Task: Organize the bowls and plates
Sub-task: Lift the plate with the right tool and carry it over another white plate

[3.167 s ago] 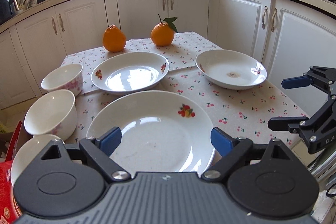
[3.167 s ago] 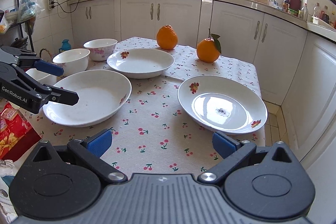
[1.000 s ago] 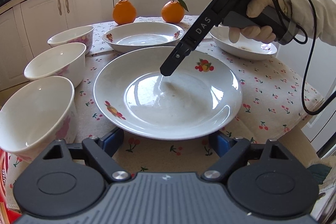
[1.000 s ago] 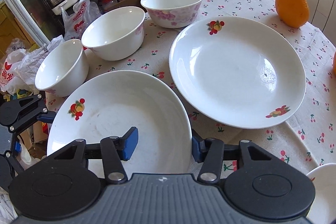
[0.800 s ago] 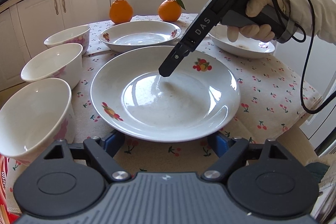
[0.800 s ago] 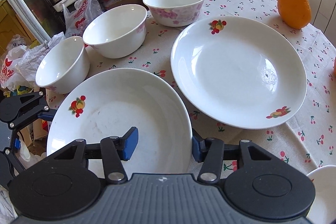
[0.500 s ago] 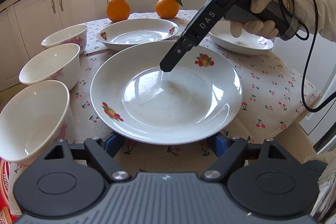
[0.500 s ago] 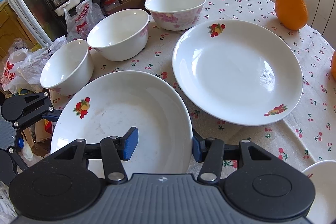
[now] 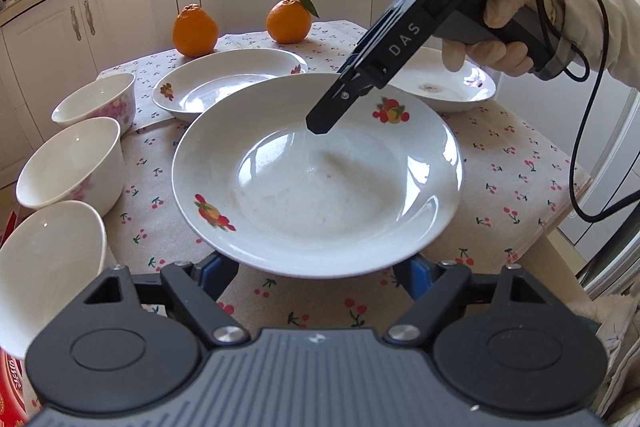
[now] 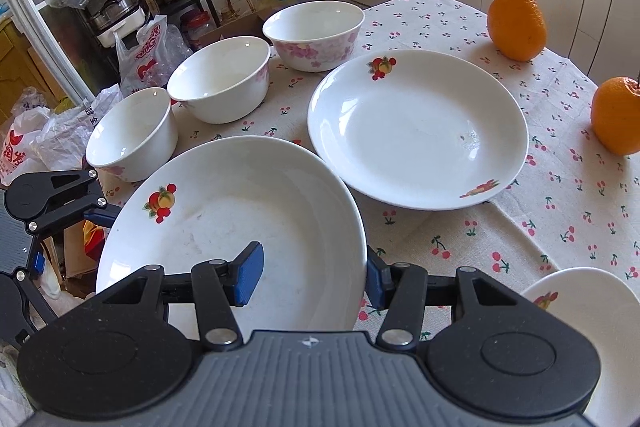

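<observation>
Plate (image 9: 320,187): lifted clear of the worktop (image 9: 520,163), near rim hiding left tongs' (image 9: 316,273) pads
Left tongs: apart
Right tongs (image 10: 312,273): clamped on plate rim

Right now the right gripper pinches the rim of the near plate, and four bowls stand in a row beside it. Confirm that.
Not quite: the right gripper does pinch the rim of the near plate, but the right wrist view shows three bowls in the row, not four.

A cherry-print tablecloth (image 10: 560,227) covers the table, bearing plates (image 10: 416,131), bowls (image 10: 220,79) and oranges (image 10: 518,23).
</observation>
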Tool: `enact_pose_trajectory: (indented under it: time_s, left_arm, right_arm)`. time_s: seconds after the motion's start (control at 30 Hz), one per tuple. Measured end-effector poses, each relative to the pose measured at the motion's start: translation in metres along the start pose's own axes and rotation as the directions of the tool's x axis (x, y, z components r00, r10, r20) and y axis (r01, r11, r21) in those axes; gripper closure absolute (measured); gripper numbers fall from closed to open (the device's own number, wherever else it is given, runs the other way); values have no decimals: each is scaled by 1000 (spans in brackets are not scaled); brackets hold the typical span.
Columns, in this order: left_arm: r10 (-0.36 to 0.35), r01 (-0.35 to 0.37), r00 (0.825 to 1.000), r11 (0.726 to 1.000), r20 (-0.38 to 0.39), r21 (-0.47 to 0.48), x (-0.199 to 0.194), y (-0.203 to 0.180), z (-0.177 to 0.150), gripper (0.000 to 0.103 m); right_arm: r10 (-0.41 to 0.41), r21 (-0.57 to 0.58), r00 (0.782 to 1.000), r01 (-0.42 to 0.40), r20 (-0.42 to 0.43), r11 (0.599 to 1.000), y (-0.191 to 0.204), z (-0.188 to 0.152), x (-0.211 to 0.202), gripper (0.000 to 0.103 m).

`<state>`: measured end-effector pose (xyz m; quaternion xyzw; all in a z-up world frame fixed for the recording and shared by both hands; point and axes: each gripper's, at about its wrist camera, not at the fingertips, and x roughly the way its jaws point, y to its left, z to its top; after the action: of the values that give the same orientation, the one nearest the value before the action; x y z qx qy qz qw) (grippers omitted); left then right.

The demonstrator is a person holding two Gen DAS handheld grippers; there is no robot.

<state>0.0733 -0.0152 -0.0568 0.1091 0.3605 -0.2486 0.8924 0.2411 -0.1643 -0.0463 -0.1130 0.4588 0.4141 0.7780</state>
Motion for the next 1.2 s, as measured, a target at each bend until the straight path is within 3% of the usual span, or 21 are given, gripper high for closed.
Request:
enact_pose_trajectory:
  time_s: [0.5, 1.2]
  left_arm:
    - [-81, 80, 997, 992, 4, 100, 22, -14, 46, 20]
    - [-183, 181, 983, 955, -16, 233, 71, -51, 109, 20]
  right_arm:
    - [-93, 78, 993, 87, 67, 993, -35, -19, -48, 46]
    - [-216, 216, 969, 187, 119, 958, -100, -60, -102, 46]
